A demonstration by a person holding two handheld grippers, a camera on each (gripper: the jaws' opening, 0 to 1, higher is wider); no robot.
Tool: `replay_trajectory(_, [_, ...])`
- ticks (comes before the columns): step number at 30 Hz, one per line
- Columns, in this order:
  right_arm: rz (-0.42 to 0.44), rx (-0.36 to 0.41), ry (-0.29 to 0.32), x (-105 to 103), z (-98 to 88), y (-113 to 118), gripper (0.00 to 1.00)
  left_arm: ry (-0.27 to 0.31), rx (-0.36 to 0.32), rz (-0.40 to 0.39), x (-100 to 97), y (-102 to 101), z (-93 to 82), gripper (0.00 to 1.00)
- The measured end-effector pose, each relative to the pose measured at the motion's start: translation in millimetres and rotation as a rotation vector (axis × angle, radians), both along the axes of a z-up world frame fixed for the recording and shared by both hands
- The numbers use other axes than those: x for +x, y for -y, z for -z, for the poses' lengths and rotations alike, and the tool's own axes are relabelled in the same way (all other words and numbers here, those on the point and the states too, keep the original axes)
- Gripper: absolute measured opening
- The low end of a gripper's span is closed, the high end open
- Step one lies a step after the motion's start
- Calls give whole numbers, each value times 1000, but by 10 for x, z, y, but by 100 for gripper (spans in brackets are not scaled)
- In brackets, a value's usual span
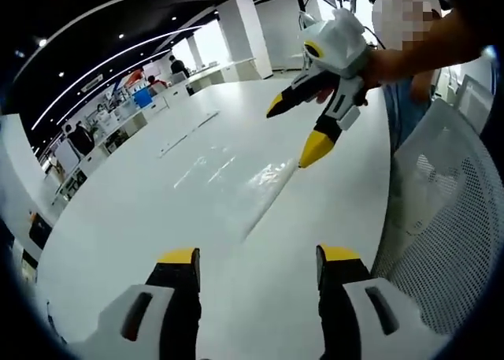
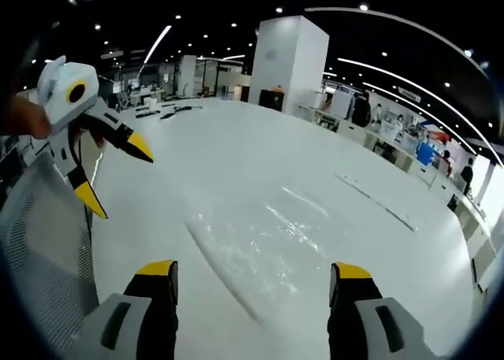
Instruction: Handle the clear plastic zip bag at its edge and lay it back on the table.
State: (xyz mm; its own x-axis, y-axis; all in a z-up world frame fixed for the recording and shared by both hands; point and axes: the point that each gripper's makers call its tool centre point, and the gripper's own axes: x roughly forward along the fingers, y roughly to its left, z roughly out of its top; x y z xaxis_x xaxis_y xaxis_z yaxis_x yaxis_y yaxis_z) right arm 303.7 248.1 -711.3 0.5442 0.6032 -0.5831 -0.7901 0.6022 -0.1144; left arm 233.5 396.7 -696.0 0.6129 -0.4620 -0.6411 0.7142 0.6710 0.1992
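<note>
Bag: I see the clear plastic zip bag (image 1: 236,183) lying flat on the broad white table (image 1: 142,218), glinting under the ceiling lights; in the right gripper view the same bag (image 2: 264,246) lies ahead of my jaws, one long edge running diagonally.
Left gripper: my black, yellow-tipped left gripper (image 1: 257,256) hovers above the table with its jaws spread wide and nothing between them, short of the bag's near edge; from the right gripper view I see it (image 2: 116,179) at the left, held by a hand (image 2: 24,117), jaws apart.
Right gripper: my right gripper (image 2: 253,271) hangs over the bag with jaws wide and empty; in the left gripper view it (image 1: 294,133) comes in from the upper right, its lower yellow tip just beside the bag's far corner, though I cannot tell whether it touches.
Beside the table: a white mesh chair back (image 1: 449,226) stands at the table's edge.
</note>
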Motion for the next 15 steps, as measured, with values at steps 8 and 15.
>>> replay_trajectory(8, [37,37,-8,-84,-18,46,88,48,-24,-35,56,-12,-87,77])
replay_trajectory(15, [74,82,-11,-169,-97,110,92,45,-47,-51,-26,13,-147,80])
